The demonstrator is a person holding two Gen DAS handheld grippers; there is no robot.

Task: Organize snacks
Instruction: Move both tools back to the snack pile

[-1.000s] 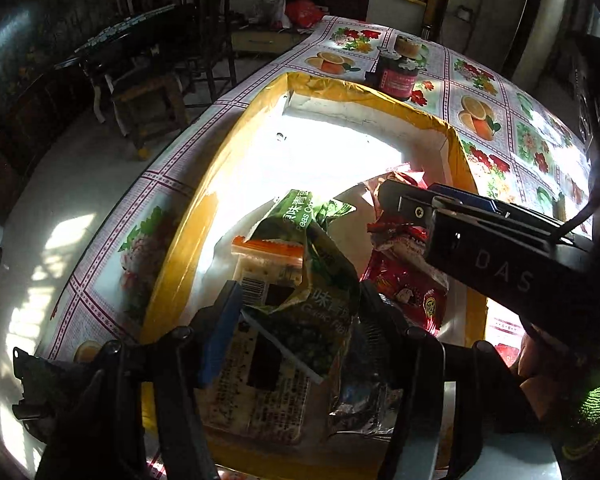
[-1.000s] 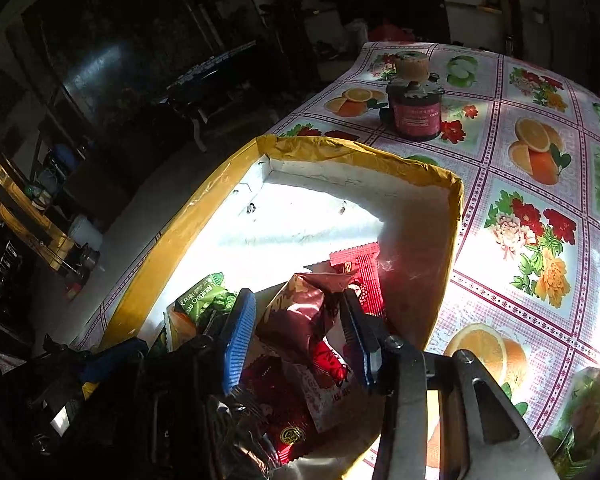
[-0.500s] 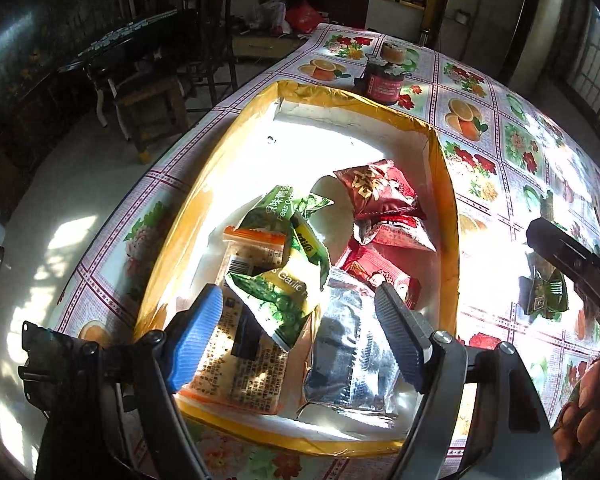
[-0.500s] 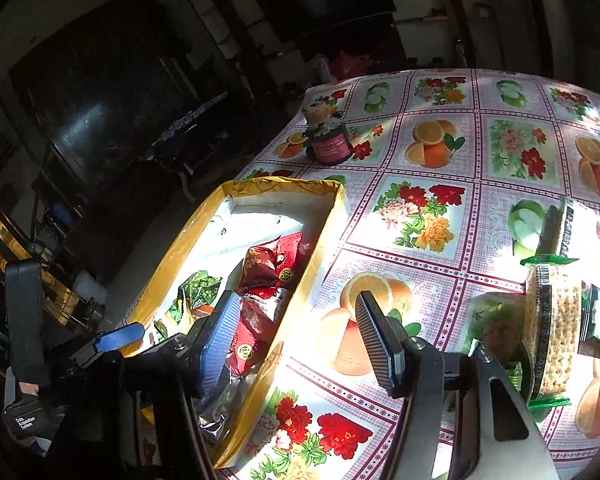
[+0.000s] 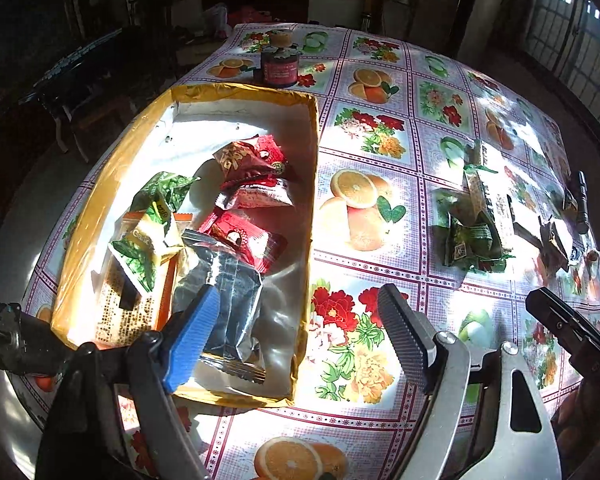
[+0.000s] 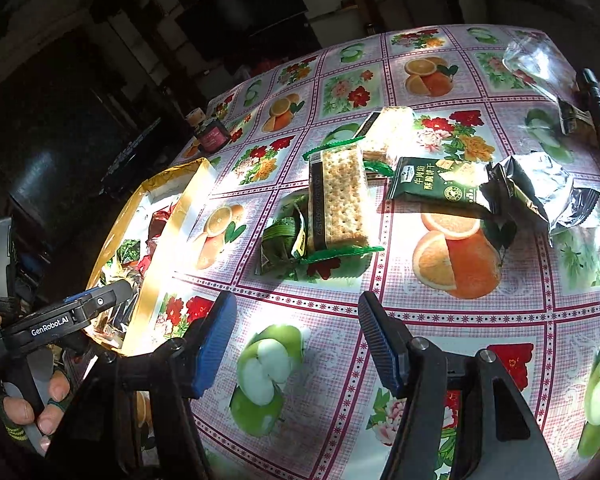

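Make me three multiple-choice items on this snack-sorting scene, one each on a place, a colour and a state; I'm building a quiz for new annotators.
1. Where does the cracker pack lie?
A. in the box
B. on the tablecloth, outside the box
C. in a hand-held gripper

2. What colour is the box rim?
A. yellow
B. blue
C. black

3. How is the right hand-held gripper?
A. shut on a packet
B. open with a packet between its fingers
C. open and empty

Answers:
1 B, it rests on the tablecloth right of the box.
2 A, the cardboard edge shows yellow.
3 C, only tablecloth shows between its spread fingers.
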